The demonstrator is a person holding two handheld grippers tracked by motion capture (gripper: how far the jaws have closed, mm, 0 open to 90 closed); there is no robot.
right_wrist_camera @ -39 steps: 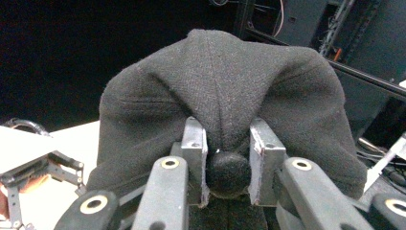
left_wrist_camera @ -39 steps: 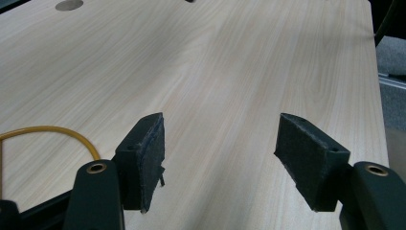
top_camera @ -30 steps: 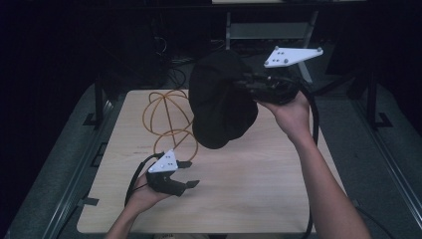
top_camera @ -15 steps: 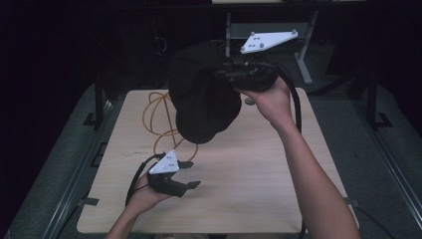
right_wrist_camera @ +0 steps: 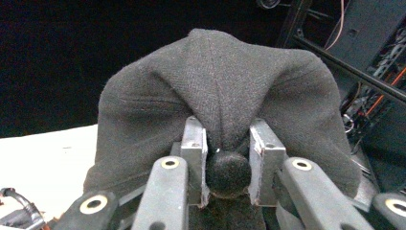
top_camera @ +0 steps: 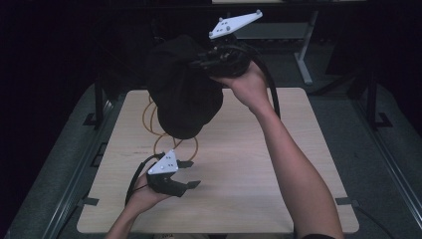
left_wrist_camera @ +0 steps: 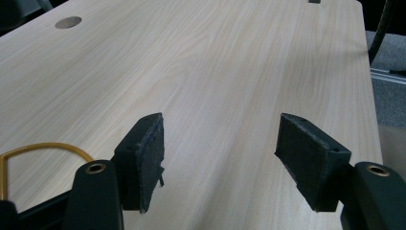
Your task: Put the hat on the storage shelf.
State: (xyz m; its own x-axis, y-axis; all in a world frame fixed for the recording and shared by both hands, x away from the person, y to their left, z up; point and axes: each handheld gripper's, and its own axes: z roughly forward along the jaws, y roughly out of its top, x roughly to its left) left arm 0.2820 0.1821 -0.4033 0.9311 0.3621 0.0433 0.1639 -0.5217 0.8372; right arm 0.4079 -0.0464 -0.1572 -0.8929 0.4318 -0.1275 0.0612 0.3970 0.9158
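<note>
High view, right gripper raised over the tabletop's far edge, fingers clamped on a black hat, left gripper near the front-left corner, fingers wide, empty, beside an orange wire frame.

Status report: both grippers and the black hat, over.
Right gripper shut on black hat, held above table. Left gripper open, empty. Orange wire stand beneath hat.

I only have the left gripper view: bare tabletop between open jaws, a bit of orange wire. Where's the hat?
Observer: The hat hangs above the table's far side, in the right gripper.
Operator: Is the grip firm?
Observer: Its jaws pinch a fold of cloth at the top button.
Operator: What's that wire?
Observer: An orange wire frame of several loops, lying beneath the hat, ahead of the left gripper.
</note>
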